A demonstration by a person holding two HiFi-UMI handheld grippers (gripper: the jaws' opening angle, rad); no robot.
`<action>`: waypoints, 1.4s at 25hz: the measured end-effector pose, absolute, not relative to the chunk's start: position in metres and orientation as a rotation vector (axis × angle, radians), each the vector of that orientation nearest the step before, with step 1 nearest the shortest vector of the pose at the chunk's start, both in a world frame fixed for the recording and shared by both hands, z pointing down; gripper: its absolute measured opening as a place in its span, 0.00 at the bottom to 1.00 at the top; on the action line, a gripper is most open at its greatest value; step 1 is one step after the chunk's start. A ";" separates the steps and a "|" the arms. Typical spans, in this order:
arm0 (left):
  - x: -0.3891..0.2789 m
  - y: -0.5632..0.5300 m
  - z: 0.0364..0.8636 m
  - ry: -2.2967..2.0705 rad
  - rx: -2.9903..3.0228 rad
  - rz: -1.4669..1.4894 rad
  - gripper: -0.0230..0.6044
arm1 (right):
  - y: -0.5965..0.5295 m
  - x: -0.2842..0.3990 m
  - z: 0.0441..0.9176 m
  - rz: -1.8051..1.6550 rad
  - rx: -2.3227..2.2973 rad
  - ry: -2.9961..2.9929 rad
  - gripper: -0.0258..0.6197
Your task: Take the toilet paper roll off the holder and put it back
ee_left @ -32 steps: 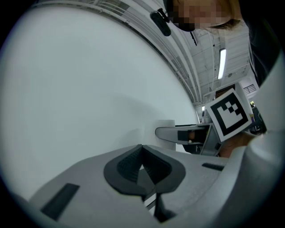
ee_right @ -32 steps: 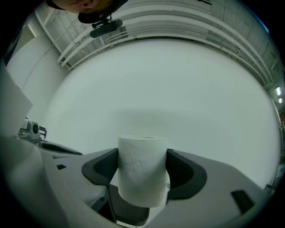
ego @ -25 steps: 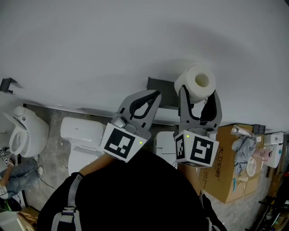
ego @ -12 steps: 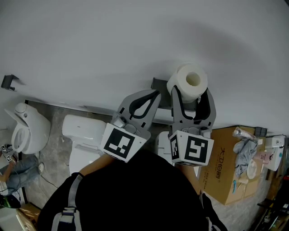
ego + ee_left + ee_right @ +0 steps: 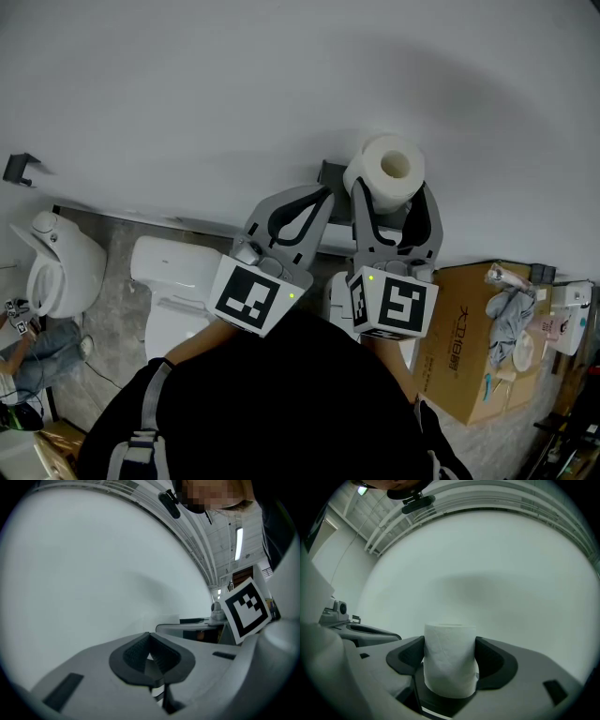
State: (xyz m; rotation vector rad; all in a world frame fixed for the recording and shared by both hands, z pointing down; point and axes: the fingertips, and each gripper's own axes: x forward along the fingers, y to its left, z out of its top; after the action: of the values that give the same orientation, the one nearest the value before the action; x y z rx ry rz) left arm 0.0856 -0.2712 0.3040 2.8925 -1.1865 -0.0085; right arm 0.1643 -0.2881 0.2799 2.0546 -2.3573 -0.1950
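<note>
The white toilet paper roll [image 5: 385, 172] stands upright with its hollow core facing up, clamped between the jaws of my right gripper [image 5: 386, 199], close to the white wall. In the right gripper view the roll [image 5: 450, 660] fills the gap between the dark pads. Behind the roll a dark holder [image 5: 330, 175] juts from the wall, mostly hidden. My left gripper [image 5: 317, 199] is held beside it to the left, jaws closed together with nothing in them; in its own view the pads [image 5: 151, 656] meet.
Below are a white toilet [image 5: 173, 281] and a white urinal [image 5: 52, 262] at the left. A cardboard box [image 5: 473, 342] with cloths and bottles on top sits at the right. A small dark bracket [image 5: 17, 169] is on the wall at far left.
My right gripper has carried the roll left and slightly up, nearer the wall holder. The left gripper has stayed where it was.
</note>
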 end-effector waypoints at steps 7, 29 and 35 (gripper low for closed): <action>0.082 -0.274 0.306 -1.188 2.884 -0.005 0.05 | -0.289 0.161 0.284 -0.198 2.057 -2.354 0.58; 0.086 -0.270 0.307 -1.190 2.885 0.003 0.05 | -0.289 0.163 0.300 -0.116 2.045 -2.384 0.58; 0.088 -0.268 0.307 -1.177 2.884 0.000 0.05 | -0.289 0.160 0.298 -0.109 2.016 -2.421 0.59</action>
State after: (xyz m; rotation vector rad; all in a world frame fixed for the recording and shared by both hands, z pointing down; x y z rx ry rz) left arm 0.0878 -0.2684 0.3072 2.8845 -1.1767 -0.0003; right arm 0.1605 -0.2889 0.2975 2.0161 -2.4207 -0.1088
